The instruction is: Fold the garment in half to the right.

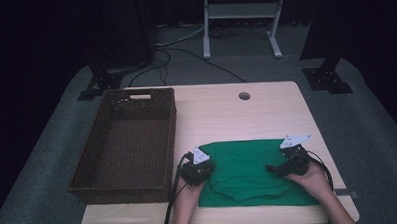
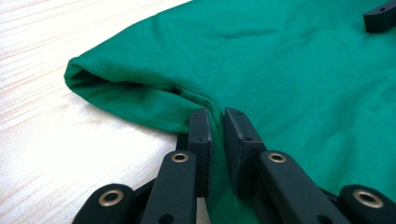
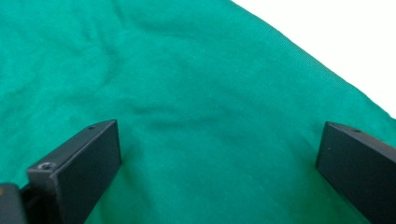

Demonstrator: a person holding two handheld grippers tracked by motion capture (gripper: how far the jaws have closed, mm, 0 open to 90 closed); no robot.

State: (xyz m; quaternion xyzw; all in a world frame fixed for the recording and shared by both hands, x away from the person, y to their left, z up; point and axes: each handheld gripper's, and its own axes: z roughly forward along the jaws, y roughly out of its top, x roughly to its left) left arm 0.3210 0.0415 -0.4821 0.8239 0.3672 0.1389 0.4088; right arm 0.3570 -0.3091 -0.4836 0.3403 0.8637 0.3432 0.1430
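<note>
1. One green cloth (image 1: 248, 173) lies on the table (image 1: 266, 109) toward its 5 o'clock corner.
2. Left gripper (image 2: 217, 122) pinches the cloth's 9 o'clock fold.
3. Right gripper (image 3: 219, 154) rests wide-jawed on it at 3 o'clock.
4. Wicker basket (image 1: 130, 144) sits at 9 o'clock.

green cloth (image 1: 248, 173) | folded, flat | table's near edge

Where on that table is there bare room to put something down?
The light wooden table lies bare behind the green cloth, around the round hole, right of the brown wicker basket. A thin strip runs along the near edge. The basket's inside looks empty. It is crowded on the cloth, where both claws work.
</note>
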